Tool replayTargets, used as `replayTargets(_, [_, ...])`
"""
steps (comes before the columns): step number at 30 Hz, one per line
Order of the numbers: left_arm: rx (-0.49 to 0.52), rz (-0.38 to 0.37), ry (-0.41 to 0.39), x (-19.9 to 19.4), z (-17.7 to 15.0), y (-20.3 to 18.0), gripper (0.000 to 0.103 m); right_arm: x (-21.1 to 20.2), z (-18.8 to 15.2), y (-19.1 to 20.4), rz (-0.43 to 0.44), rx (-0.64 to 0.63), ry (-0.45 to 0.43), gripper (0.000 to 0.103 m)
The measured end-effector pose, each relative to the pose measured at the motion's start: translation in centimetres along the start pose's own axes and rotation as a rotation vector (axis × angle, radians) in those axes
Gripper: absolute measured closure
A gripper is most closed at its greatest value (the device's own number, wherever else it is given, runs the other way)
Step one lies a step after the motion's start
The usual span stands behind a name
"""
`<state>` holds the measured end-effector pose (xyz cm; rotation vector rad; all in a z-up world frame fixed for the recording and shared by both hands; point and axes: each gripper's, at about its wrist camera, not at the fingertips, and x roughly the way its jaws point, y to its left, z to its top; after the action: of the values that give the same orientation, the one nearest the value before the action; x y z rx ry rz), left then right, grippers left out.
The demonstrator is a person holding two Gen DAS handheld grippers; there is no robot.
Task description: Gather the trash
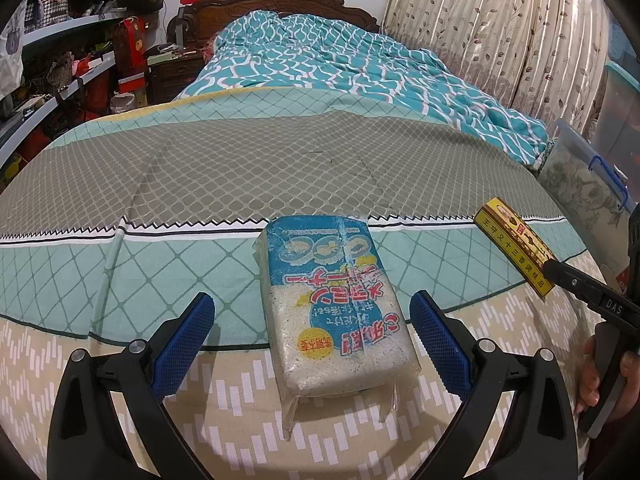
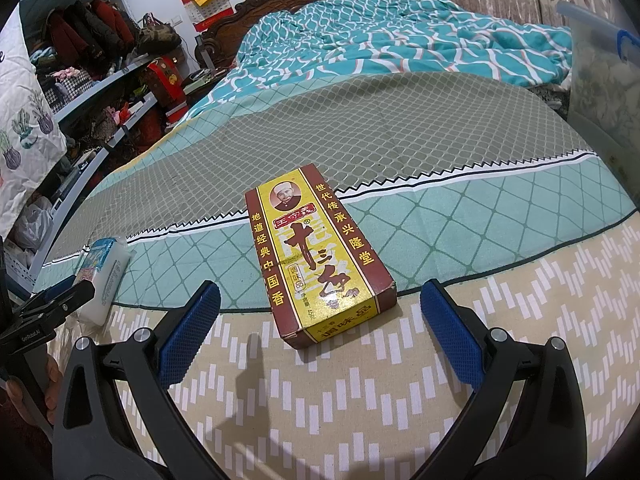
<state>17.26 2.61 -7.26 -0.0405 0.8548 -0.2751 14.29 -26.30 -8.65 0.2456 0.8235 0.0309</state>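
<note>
Trash lies in two pieces on the bed sheet (image 1: 240, 168), one before each pair of tongs. Left tongs (image 1: 312, 320) stand apart, their blue pads on either side of the wrapped packet (image 1: 332, 304), not touching it; the packet runs toward 12 o'clock. Its loose plastic wrap looks slippery, so a squeeze on the film alone could slide off. Right tongs (image 2: 320, 316) also stand apart, the spice box (image 2: 316, 256) between them and slightly ahead, skewed toward 11 o'clock. Closing on that slant would likely catch corners and twist the box free. The soft sheet may bunch into either grip. Farther out, at 3 o'clock in the left view, a storage bin (image 1: 580, 176) stands beside the bed.
</note>
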Motion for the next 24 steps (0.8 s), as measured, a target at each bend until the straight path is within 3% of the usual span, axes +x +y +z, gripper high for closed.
replayTargets(24, [0.001, 0.000, 0.003, 0.05, 0.11, 0.17, 0.009, 0.07, 0.06, -0.16, 0.000, 0.000, 0.001, 0.004])
